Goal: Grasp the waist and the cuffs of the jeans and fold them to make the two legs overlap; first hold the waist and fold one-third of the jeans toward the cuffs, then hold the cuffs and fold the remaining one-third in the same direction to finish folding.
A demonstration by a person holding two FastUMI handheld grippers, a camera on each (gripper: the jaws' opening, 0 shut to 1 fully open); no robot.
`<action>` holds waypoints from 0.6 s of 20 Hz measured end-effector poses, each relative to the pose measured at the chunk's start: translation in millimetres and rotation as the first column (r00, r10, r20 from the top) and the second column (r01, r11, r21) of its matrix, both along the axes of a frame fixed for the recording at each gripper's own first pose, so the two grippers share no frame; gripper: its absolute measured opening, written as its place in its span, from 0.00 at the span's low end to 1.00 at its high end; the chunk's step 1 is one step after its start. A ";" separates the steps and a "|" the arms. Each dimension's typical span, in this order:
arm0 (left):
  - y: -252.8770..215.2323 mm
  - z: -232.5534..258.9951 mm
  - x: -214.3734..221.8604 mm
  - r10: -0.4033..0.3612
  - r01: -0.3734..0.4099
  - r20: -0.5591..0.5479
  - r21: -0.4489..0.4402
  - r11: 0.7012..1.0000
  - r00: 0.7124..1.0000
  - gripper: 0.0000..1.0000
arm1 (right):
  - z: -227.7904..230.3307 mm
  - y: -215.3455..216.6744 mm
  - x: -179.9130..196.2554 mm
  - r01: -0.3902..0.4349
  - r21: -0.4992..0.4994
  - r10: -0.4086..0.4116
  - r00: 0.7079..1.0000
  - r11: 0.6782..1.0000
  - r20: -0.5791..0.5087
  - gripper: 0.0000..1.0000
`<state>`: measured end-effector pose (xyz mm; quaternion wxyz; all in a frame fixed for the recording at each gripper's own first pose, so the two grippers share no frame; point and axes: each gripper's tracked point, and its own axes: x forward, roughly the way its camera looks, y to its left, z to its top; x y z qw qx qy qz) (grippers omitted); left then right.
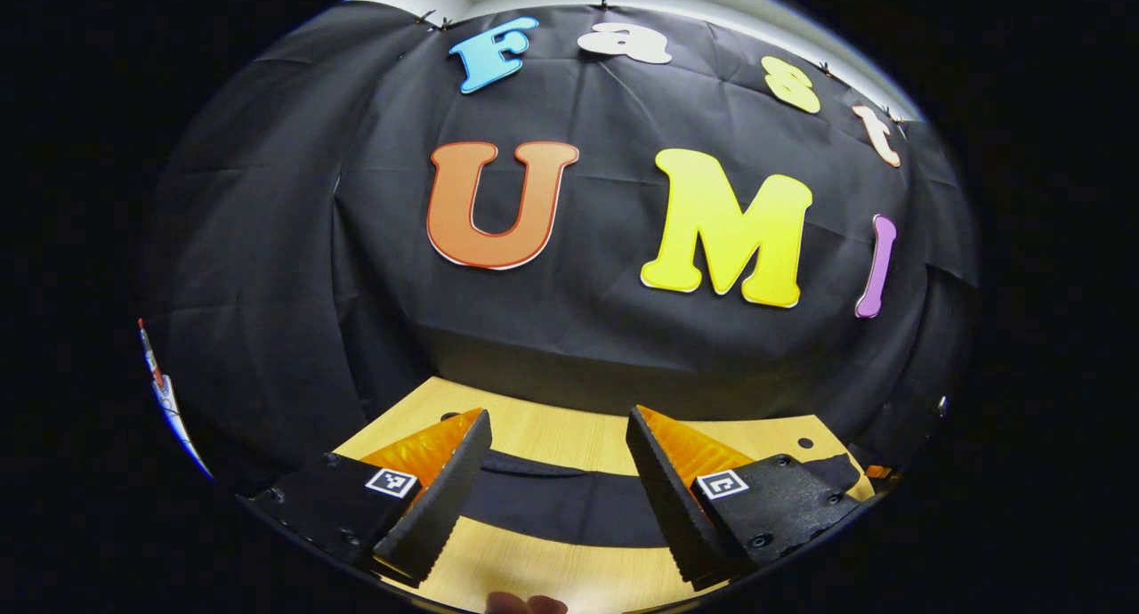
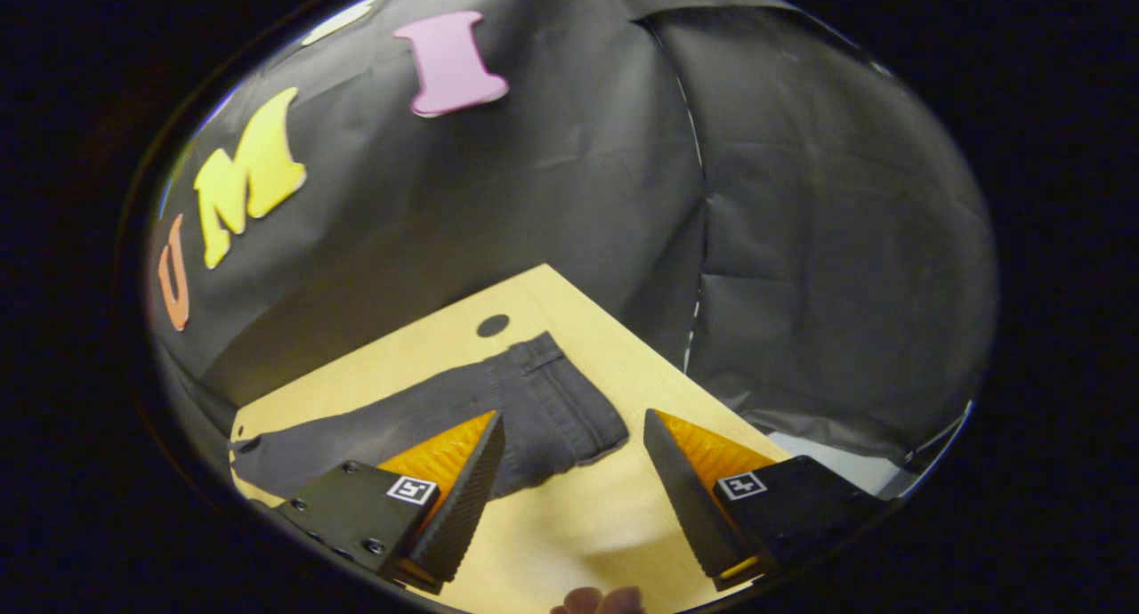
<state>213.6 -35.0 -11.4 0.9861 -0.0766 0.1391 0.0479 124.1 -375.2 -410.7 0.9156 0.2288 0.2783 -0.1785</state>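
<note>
Jeans (image 2: 498,409): dark, flat on the table (image 2: 569,525), waist end toward the table's far corner, legs trailing away from it.
Left gripper (image 1: 559,472): jaws spread, raised above the legs, nothing held.
Right gripper (image 2: 574,480): jaws spread, poised just short of the waist, probably to grasp it first.
Stage: folding not begun.

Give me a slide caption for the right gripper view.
Open right gripper hovers above dark jeans lying flat on the wooden table.
</note>
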 end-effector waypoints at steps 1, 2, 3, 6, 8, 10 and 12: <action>-0.5 -1.9 0.9 -0.001 0.001 -0.008 0.003 1.000 1.000 0.98 | -4.0 -5.4 8.3 0.016 0.015 -0.015 1.000 1.000 -0.001 0.98; 0.3 -3.8 2.1 0.003 -0.003 -0.018 0.009 1.000 1.000 0.98 | -4.9 -11.6 14.2 0.030 0.023 -0.030 1.000 0.999 -0.001 0.98; -0.2 -5.7 6.3 0.003 -0.003 -0.030 0.015 1.000 1.000 0.98 | -8.7 -13.8 18.8 0.036 0.031 -0.036 0.999 0.999 -0.008 0.98; -4.7 -11.0 12.3 0.004 -0.004 -0.055 -0.010 1.000 0.998 0.98 | -34.9 -3.8 25.6 -0.009 0.031 0.011 0.996 0.999 -0.085 0.98; -9.1 -13.9 13.5 0.004 -0.005 -0.068 -0.019 1.000 0.998 0.98 | -42.7 -1.1 30.2 -0.041 -0.026 0.038 0.994 0.999 -0.102 1.00; -11.2 -14.8 12.6 -0.004 0.004 -0.074 -0.009 1.000 0.997 0.99 | -44.8 0.0 25.8 -0.066 -0.065 0.057 0.990 0.996 -0.130 0.89; -10.3 -14.4 12.0 -0.001 0.000 -0.072 -0.014 1.000 0.997 0.99 | -43.3 10.0 28.3 -0.096 -0.052 0.089 0.988 0.994 -0.130 0.72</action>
